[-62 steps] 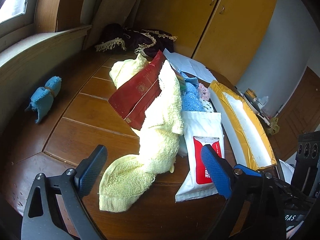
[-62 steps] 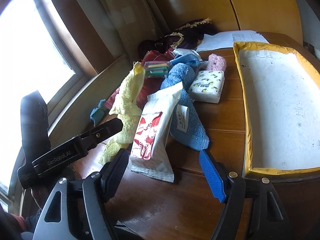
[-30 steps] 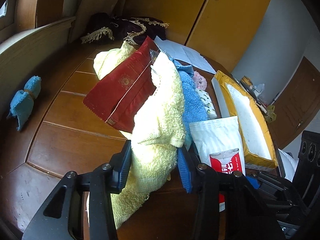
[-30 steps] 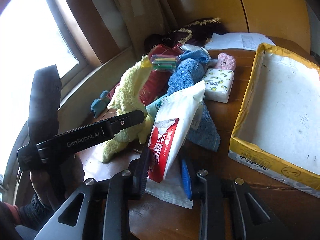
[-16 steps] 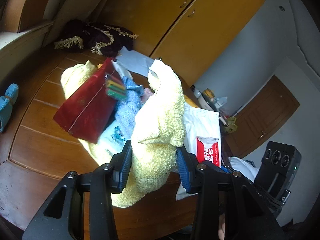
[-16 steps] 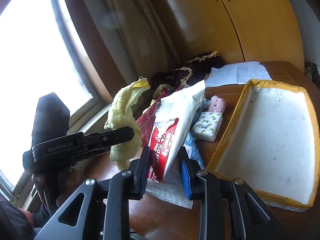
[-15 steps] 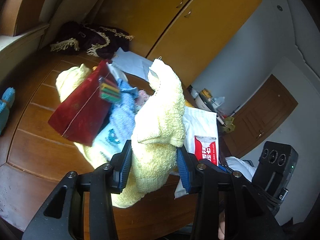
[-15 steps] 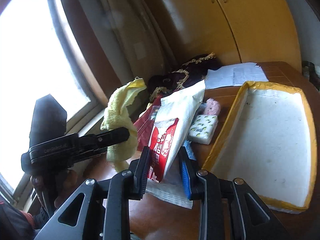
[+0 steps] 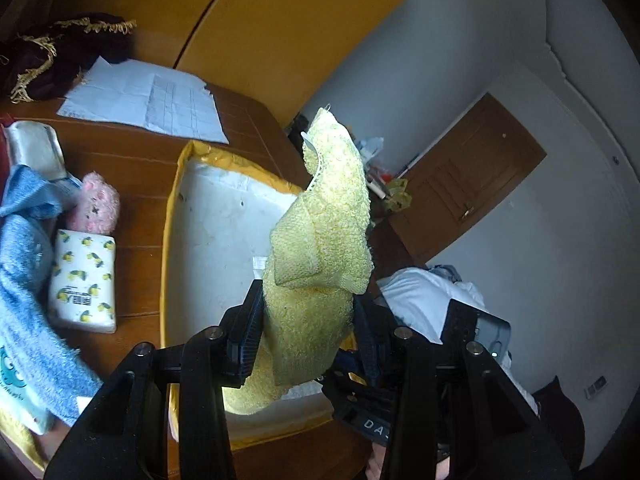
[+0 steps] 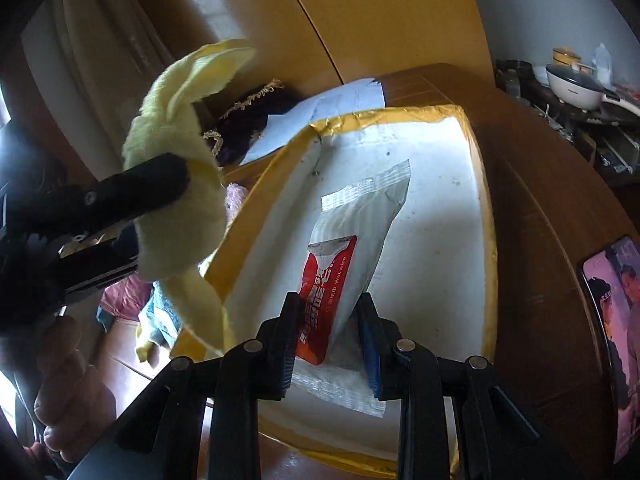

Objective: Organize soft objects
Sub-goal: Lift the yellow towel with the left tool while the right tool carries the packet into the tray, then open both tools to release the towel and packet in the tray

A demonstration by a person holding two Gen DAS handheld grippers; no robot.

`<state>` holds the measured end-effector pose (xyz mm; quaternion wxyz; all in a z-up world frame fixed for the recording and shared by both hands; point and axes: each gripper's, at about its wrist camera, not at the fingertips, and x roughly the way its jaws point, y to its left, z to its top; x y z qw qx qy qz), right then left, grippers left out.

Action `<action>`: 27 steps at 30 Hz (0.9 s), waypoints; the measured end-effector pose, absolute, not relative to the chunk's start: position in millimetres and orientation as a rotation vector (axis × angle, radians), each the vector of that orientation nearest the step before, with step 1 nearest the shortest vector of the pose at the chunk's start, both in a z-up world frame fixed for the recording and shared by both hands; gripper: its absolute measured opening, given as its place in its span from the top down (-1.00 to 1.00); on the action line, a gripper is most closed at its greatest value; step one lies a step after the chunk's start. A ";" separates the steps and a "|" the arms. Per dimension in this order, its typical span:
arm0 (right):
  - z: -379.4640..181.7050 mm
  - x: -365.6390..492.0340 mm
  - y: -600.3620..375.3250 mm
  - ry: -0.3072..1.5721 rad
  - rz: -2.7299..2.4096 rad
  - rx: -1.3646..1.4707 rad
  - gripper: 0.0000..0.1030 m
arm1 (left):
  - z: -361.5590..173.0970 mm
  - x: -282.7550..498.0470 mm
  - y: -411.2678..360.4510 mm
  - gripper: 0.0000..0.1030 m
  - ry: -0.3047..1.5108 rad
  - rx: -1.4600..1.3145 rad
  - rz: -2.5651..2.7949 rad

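Note:
My left gripper (image 9: 308,336) is shut on a pale yellow towel (image 9: 320,248), held up over the near end of the white tray with the yellow taped rim (image 9: 170,216). The towel's lower end hangs down into the tray. My right gripper (image 10: 330,332) is shut on a white wet-wipe pack with a red label (image 10: 352,240), held over the same tray (image 10: 486,216). In the right wrist view the yellow towel (image 10: 180,168) and the left gripper's black finger (image 10: 132,192) are at the left, above the tray's rim.
Left of the tray lie a lemon-print tissue pack (image 9: 84,280), a pink fluffy item (image 9: 96,208), a blue towel (image 9: 28,280) and white papers (image 9: 148,100). A dark fringed cloth (image 9: 60,52) lies at the back. A phone (image 10: 612,328) rests on the table's right edge.
Both grippers swung right from the pile to above the tray, the left carrying the yellow towel, the right the wipe pack. The red pouch and blue towel stayed behind.

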<state>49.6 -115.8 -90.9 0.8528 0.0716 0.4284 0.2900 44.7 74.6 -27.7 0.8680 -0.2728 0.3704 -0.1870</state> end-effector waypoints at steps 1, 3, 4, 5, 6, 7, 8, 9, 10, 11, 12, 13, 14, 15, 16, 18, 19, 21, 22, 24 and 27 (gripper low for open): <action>-92.2 49.0 -117.7 0.900 0.612 0.145 0.44 | -36.0 50.9 70.9 0.23 0.801 -0.576 -0.392; -91.2 46.7 -121.2 0.901 0.607 0.127 0.44 | -51.4 57.2 64.9 0.23 0.856 -0.575 -0.384; -91.0 46.4 -123.4 0.900 0.599 0.117 0.44 | -56.5 57.6 62.8 0.23 0.866 -0.569 -0.376; -90.2 50.0 -122.8 0.901 0.601 0.110 0.44 | -60.8 56.3 61.1 0.23 0.875 -0.558 -0.363; -89.6 51.5 -123.7 0.900 0.606 0.106 0.44 | -63.1 53.3 56.9 0.23 0.884 -0.546 -0.352; -88.8 49.4 -124.9 0.898 0.609 0.109 0.44 | -67.2 52.6 54.6 0.23 0.895 -0.538 -0.344; -88.8 49.3 -124.5 0.899 0.605 0.108 0.44 | -67.7 49.6 51.7 0.23 0.886 -0.510 -0.323; -88.7 50.3 -124.1 0.895 0.601 0.103 0.44 | -66.8 46.5 48.0 0.23 0.875 -0.475 -0.298; -88.3 50.8 -123.4 0.892 0.596 0.097 0.44 | -66.3 45.9 46.0 0.23 0.875 -0.457 -0.284; -87.4 50.9 -123.0 0.889 0.593 0.093 0.44 | -66.8 45.1 45.9 0.23 0.878 -0.456 -0.277; -86.7 51.2 -122.3 0.888 0.591 0.092 0.44 | -67.1 46.3 45.9 0.23 0.875 -0.466 -0.271; -85.9 50.8 -121.6 0.889 0.589 0.093 0.43 | -67.3 46.2 47.9 0.23 0.877 -0.481 -0.270; -85.2 51.1 -120.8 0.887 0.582 0.091 0.43 | -66.5 48.3 50.1 0.23 0.876 -0.495 -0.268; -84.0 48.2 -119.3 0.884 0.574 0.088 0.42 | -67.4 55.8 51.6 0.23 0.872 -0.504 -0.265; -83.0 47.4 -119.0 0.881 0.569 0.088 0.38 | -67.6 57.1 52.2 0.22 0.872 -0.511 -0.260; -80.5 45.8 -120.4 0.874 0.551 0.094 0.36 | -68.1 52.1 57.0 0.19 0.863 -0.541 -0.250; -78.8 44.5 -121.7 0.867 0.544 0.100 0.36 | -66.8 51.7 59.4 0.12 0.855 -0.559 -0.263; -74.4 44.2 -124.7 0.862 0.531 0.118 0.34 | -65.6 48.2 64.8 -0.13 0.838 -0.600 -0.303; -71.7 43.6 -125.9 0.857 0.530 0.127 0.29 | -64.4 48.5 67.8 -0.32 0.824 -0.623 -0.320; -64.6 39.4 -127.1 0.838 0.524 0.146 0.19 | -58.3 38.2 78.0 -0.41 0.780 -0.667 -0.339; -48.0 27.2 -125.4 0.774 0.488 0.134 -0.07 | -48.3 17.1 98.5 -0.41 0.721 -0.687 -0.323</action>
